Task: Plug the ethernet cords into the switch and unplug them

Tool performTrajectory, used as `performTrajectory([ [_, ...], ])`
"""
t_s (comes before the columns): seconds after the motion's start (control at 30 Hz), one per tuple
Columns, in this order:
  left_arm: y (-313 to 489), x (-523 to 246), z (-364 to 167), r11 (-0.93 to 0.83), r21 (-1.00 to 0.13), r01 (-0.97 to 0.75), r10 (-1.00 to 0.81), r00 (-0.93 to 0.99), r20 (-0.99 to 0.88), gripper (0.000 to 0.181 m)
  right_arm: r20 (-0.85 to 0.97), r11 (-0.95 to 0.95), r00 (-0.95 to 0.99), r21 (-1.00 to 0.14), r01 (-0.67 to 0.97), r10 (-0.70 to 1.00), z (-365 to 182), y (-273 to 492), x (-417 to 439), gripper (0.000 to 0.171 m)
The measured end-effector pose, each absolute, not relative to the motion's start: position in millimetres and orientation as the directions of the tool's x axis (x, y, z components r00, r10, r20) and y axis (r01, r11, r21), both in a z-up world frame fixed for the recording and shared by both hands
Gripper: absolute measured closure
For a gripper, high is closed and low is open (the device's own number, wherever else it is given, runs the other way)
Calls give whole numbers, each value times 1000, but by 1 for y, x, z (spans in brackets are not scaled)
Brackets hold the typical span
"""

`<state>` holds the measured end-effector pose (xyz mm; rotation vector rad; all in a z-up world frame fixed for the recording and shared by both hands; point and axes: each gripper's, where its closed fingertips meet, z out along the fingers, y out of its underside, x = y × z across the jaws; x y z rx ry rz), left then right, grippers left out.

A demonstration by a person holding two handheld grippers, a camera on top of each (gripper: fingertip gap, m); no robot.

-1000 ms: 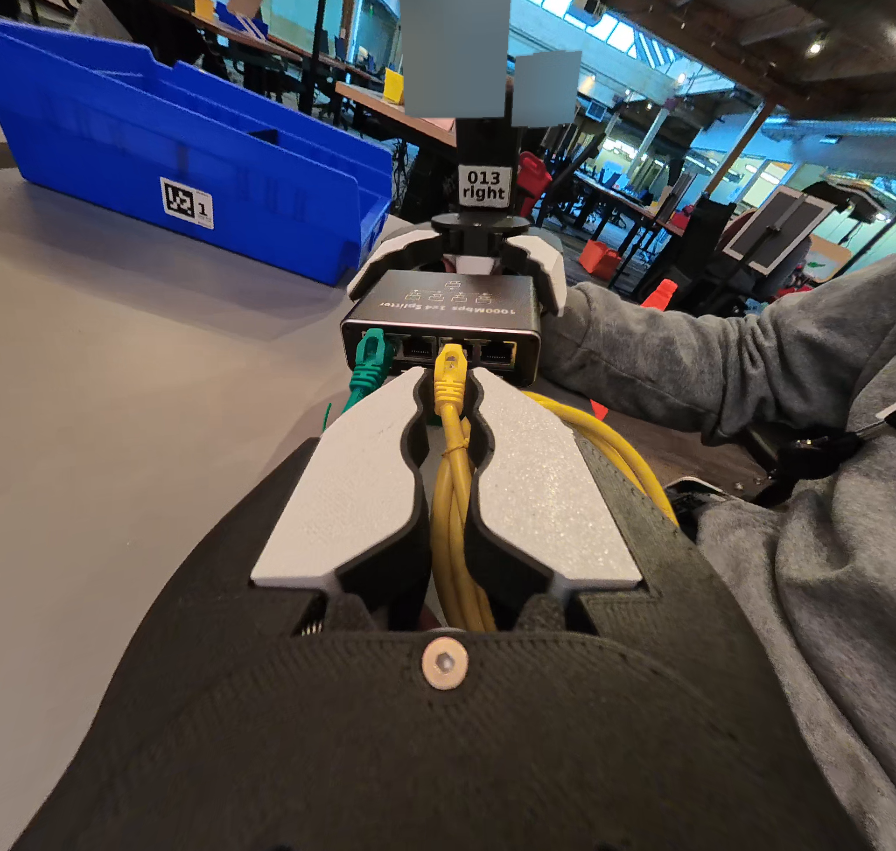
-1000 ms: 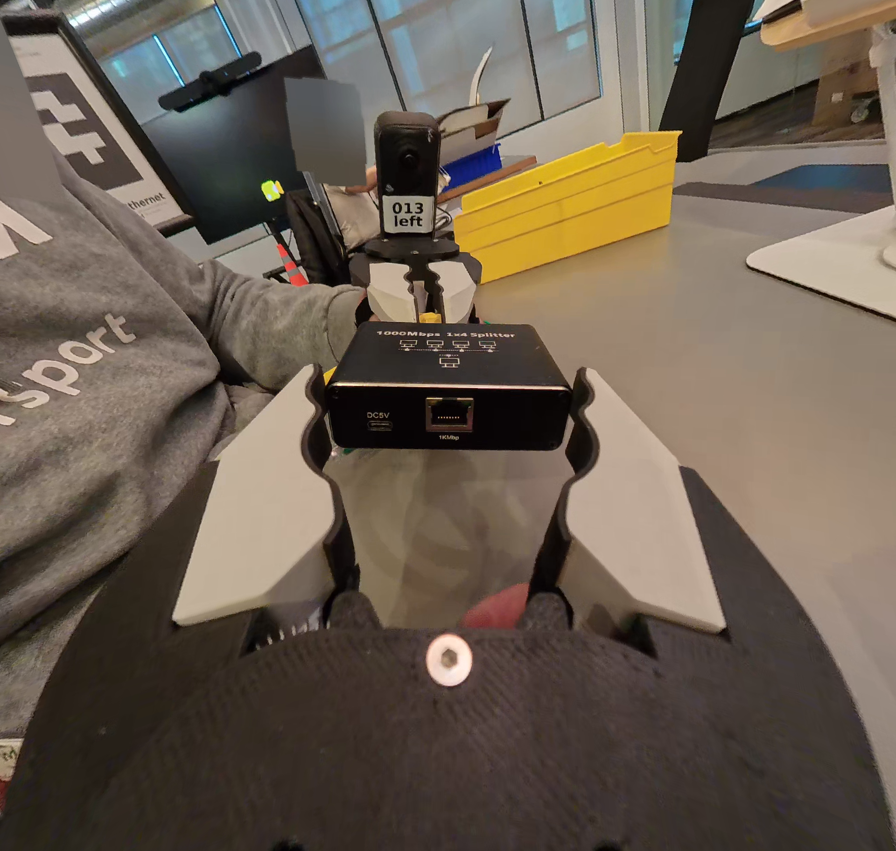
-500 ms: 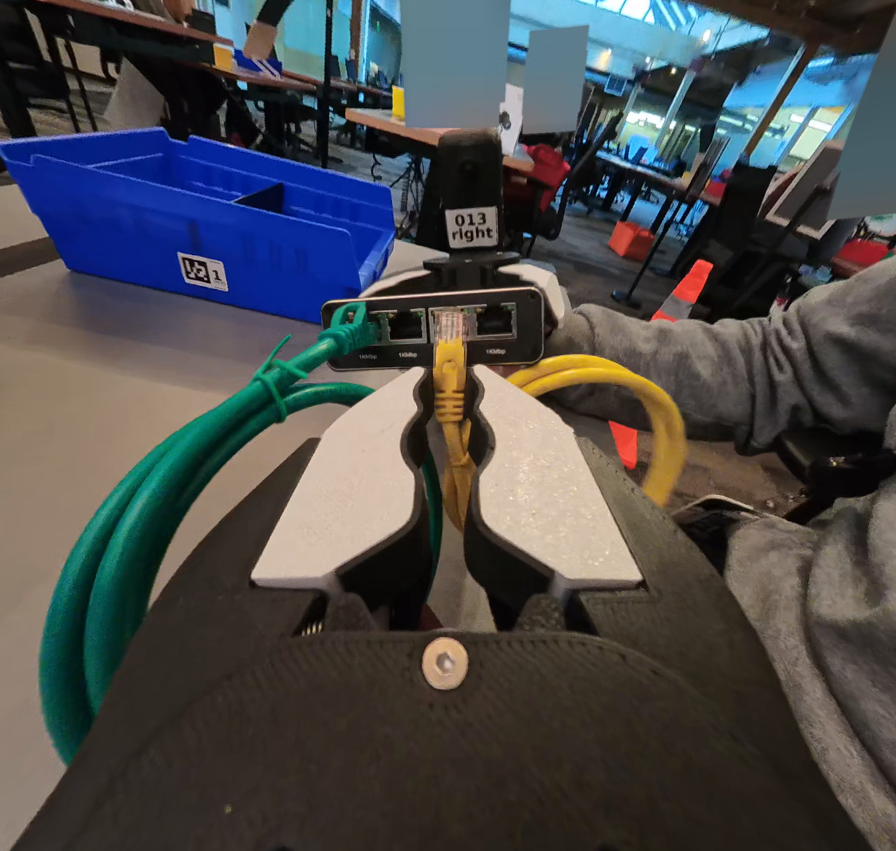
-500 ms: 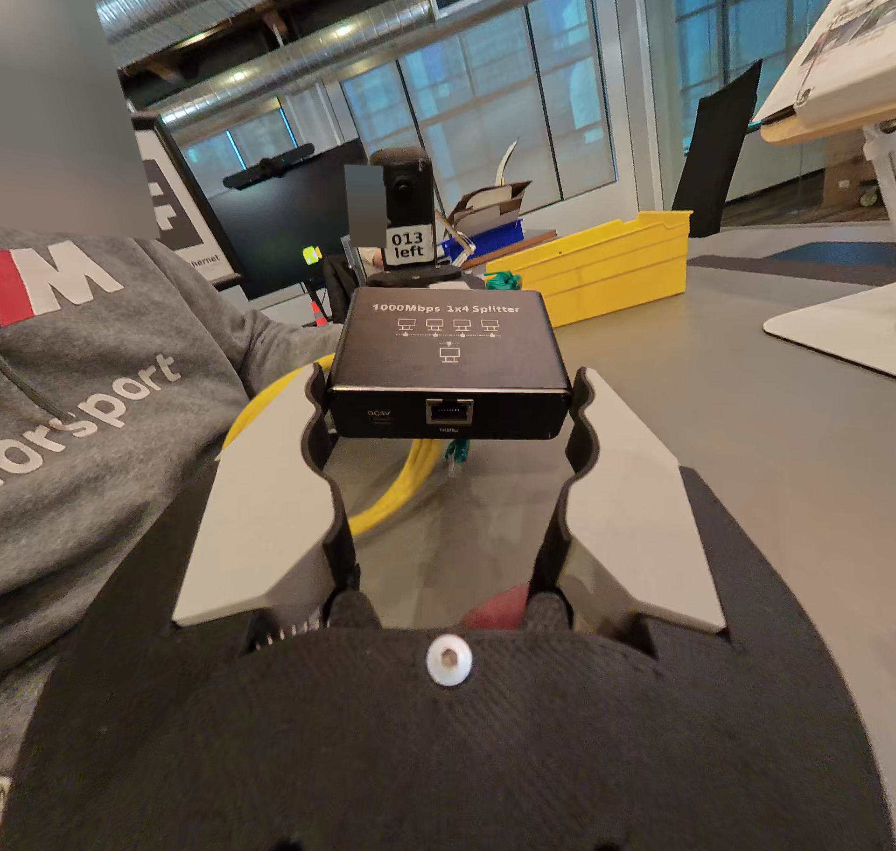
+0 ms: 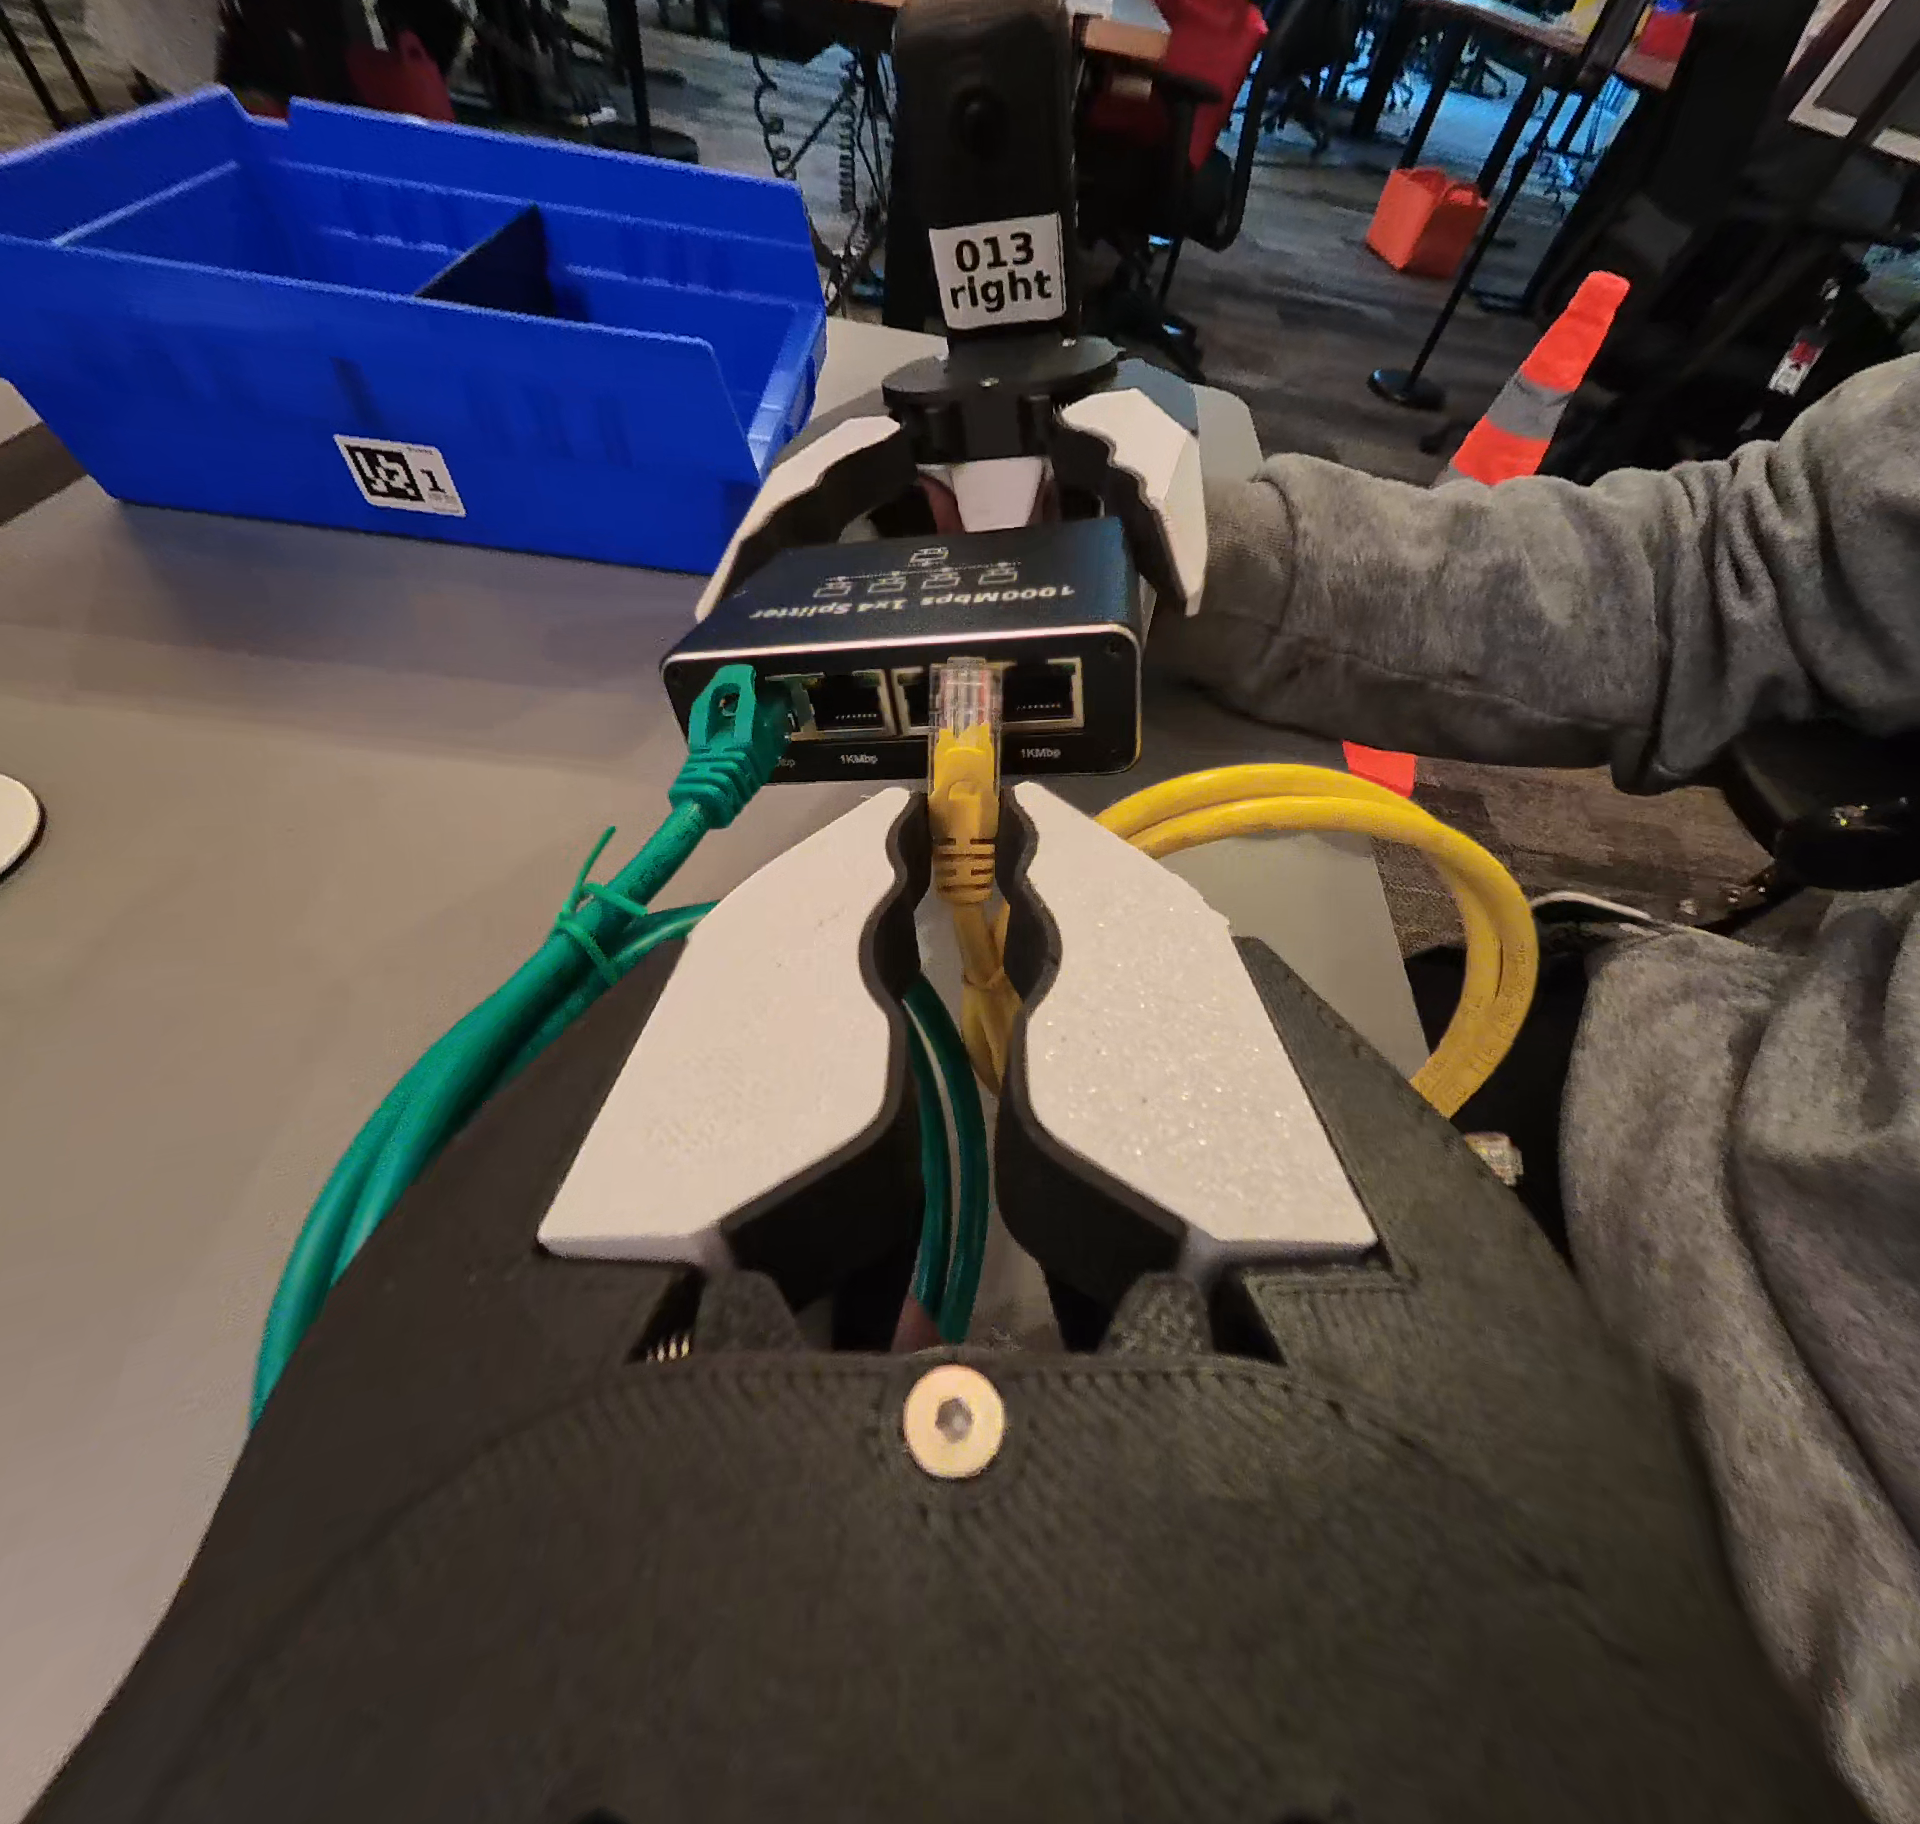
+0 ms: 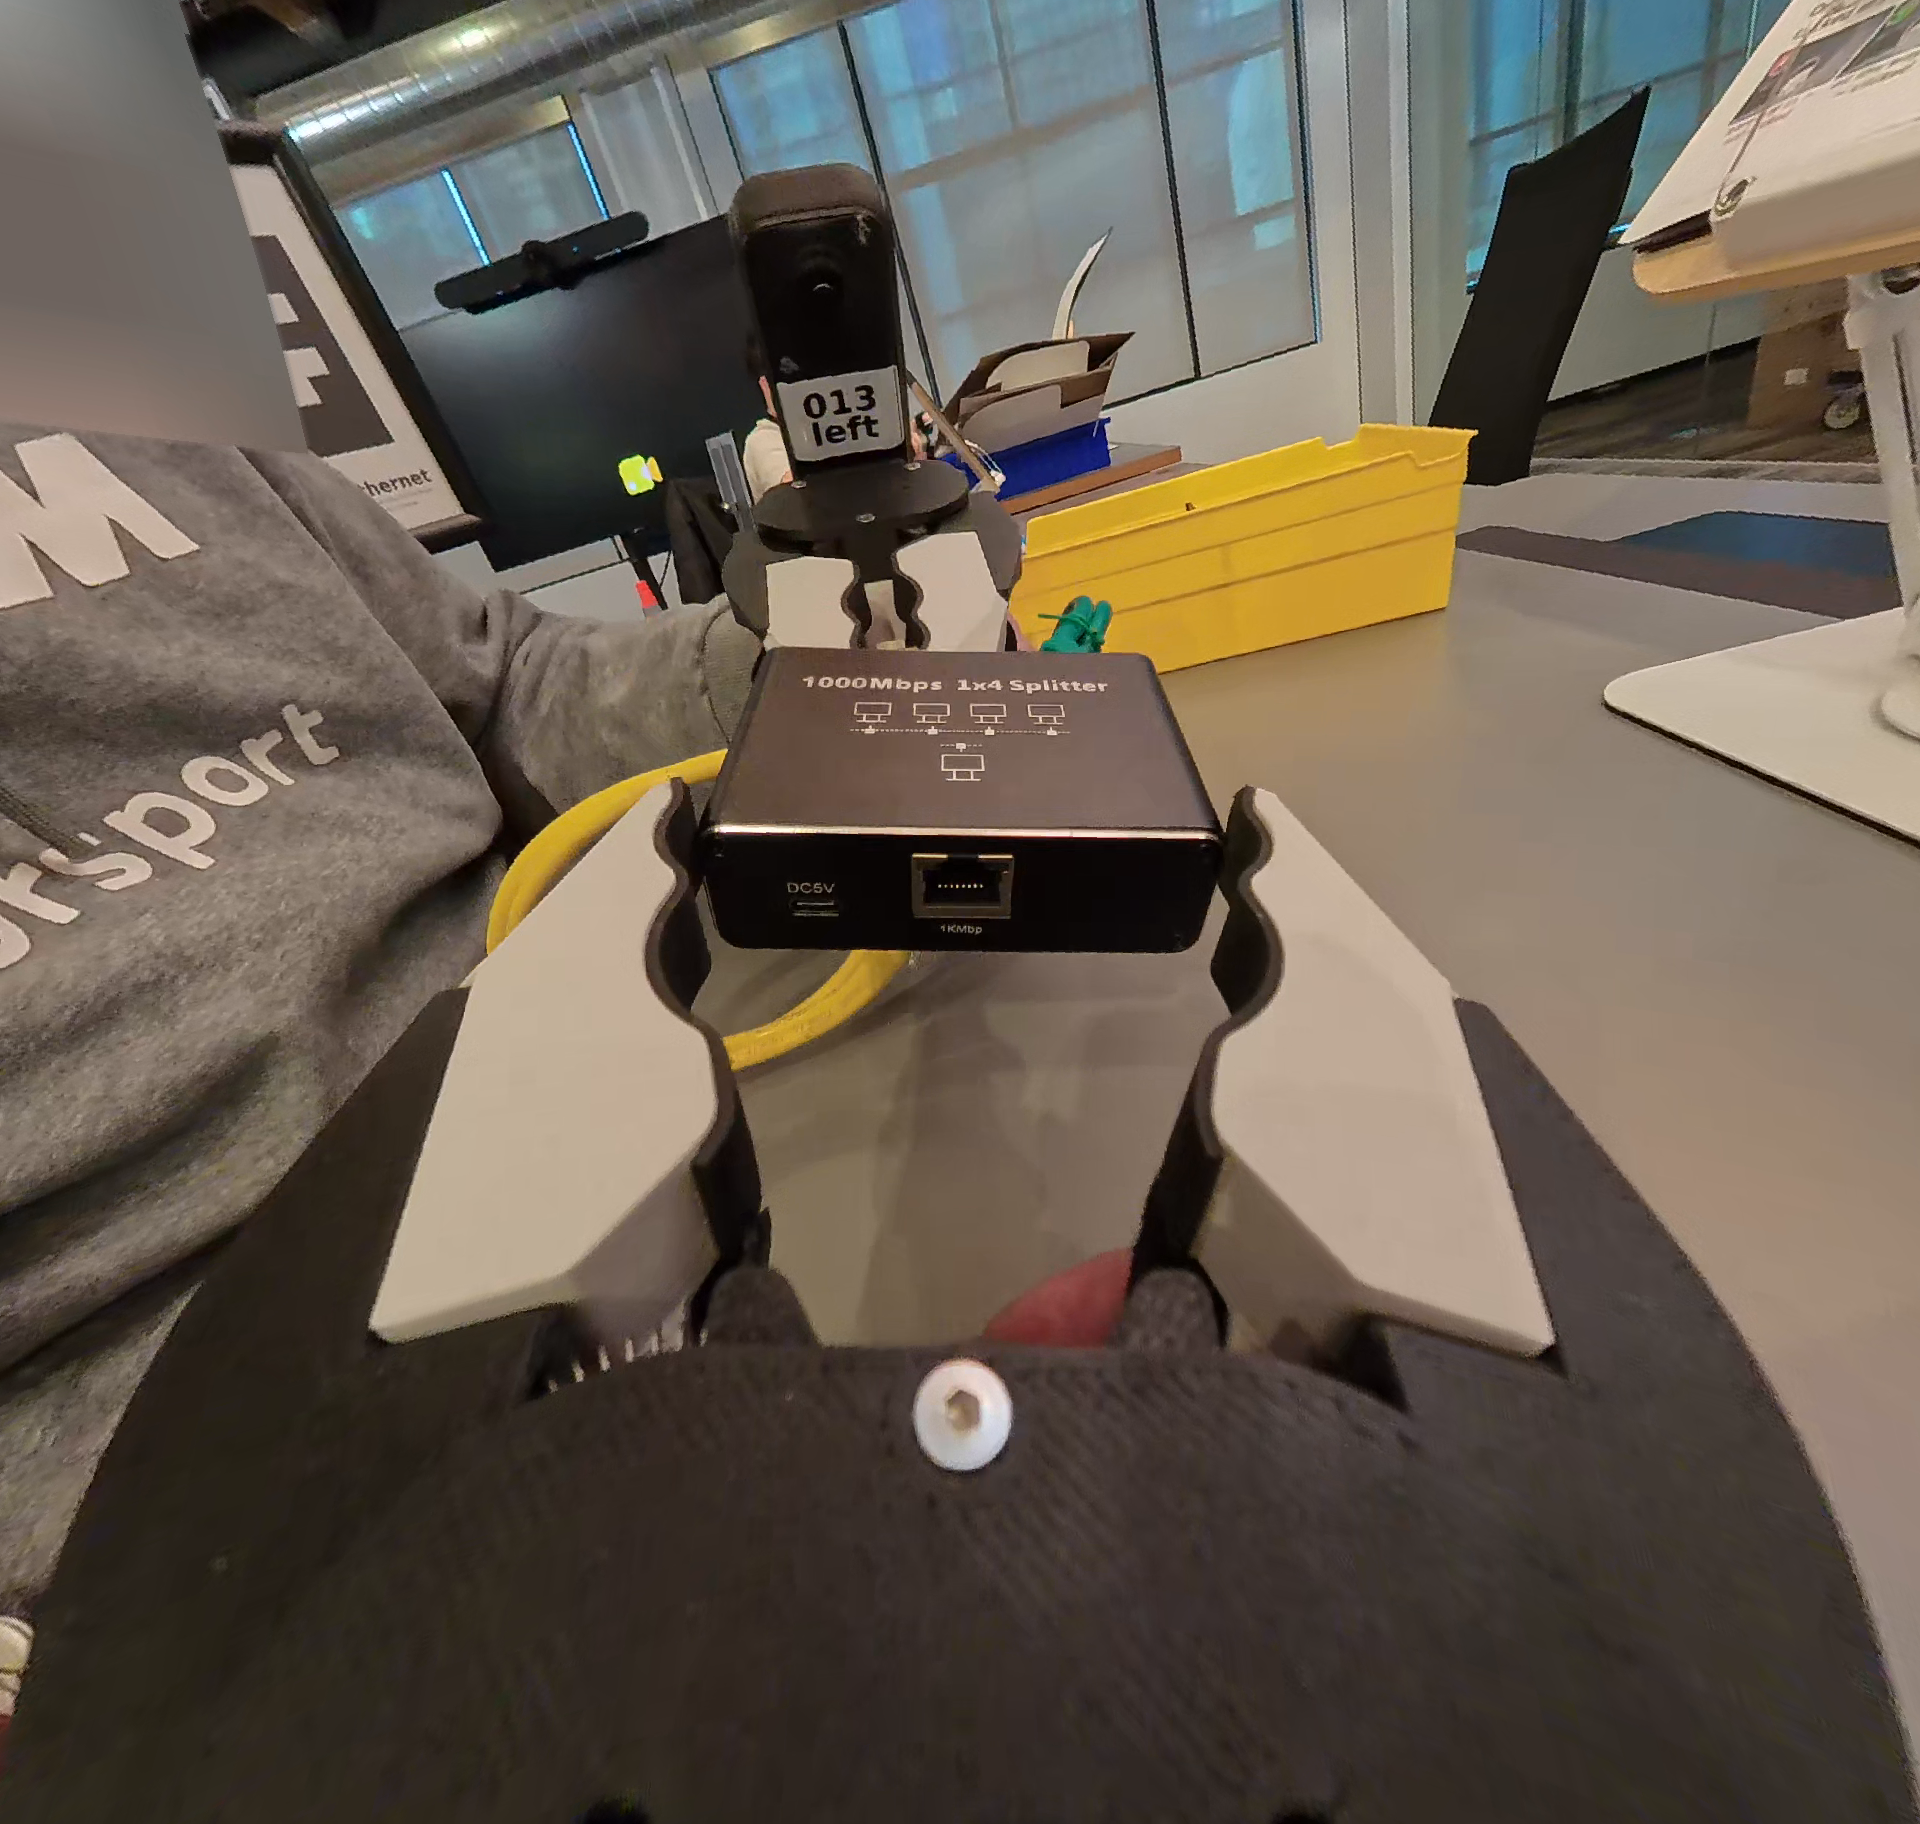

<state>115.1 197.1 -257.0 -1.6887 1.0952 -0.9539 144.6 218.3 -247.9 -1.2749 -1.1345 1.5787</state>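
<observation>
The black switch (image 5: 914,631) is held above the grey table by my right gripper (image 6: 961,881), whose jaws clamp its two sides; it also shows in the right wrist view (image 6: 961,787). My left gripper (image 5: 961,818) is shut on the yellow ethernet cord (image 5: 961,798) just behind its clear plug (image 5: 964,694). The plug is out of the switch and sits right in front of the third port. The green ethernet cord (image 5: 717,735) is plugged into the leftmost port, and its bundle hangs to the left. The yellow coil (image 5: 1455,922) loops to the right.
A blue bin (image 5: 395,320) stands at the back left of the grey table (image 5: 260,839). A yellow bin (image 6: 1247,538) and a white stand base (image 6: 1787,725) show in the right wrist view. The person's grey sleeve (image 5: 1507,611) is at the right. An orange cone (image 5: 1548,372) stands on the floor beyond. My right fingertips sit around 5 centimeters from my left ones.
The yellow plug, seated in the third port a second ago, has come out and now sits just clear of it. Both grippers and the switch rose, then tilted downward.
</observation>
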Motion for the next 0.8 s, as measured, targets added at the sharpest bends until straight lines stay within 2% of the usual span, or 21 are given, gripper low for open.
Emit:
performTrajectory([
  [0.33, 195, 108, -273, -265, -902, -341, -940, 298, 164, 169, -270, -278, -186, -960, -18, 945, -255, 215, 140, 73],
  [0.53, 191, 106, -281, -257, -855, -450, -951, 277, 140, 169, -267, -273, -189, -962, -3, 945, -257, 214, 139, 73],
  [0.8, 187, 98, -290, -280, -734, -619, -954, 264, 142, 170, -234, -227, -184, -972, 55, 955, -266, 212, 137, 73],
])
